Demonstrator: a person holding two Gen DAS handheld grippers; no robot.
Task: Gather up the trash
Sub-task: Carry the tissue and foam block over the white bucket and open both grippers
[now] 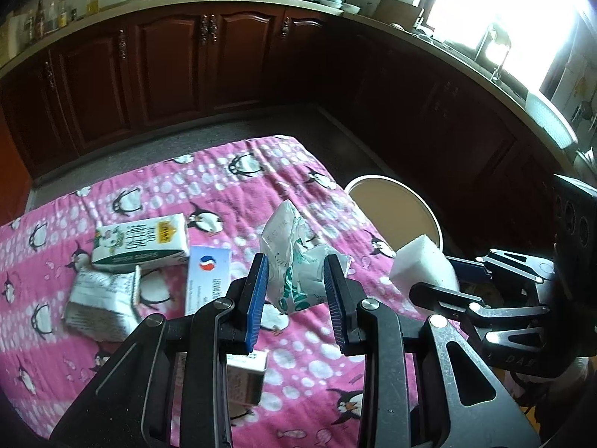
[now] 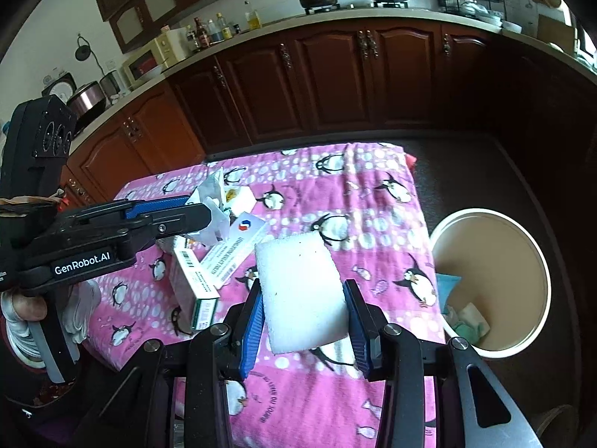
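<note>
My left gripper (image 1: 296,280) is shut on a crumpled white and green plastic wrapper (image 1: 293,257) and holds it above the pink penguin cloth (image 1: 231,186). It also shows in the right wrist view (image 2: 197,211) with the wrapper (image 2: 212,205). My right gripper (image 2: 304,298) is shut on a white foam block (image 2: 304,295), held above the cloth (image 2: 358,186); the block also shows in the left wrist view (image 1: 421,267). A round cream trash bin (image 2: 537,261) stands on the floor right of the table, with some trash at its bottom (image 2: 466,317).
Several cartons lie on the cloth: a green and white one (image 1: 140,242), a crushed grey one (image 1: 100,302), a white box with a red and blue logo (image 1: 205,272), a small box (image 1: 246,377). Dark wooden cabinets (image 2: 335,86) line the back.
</note>
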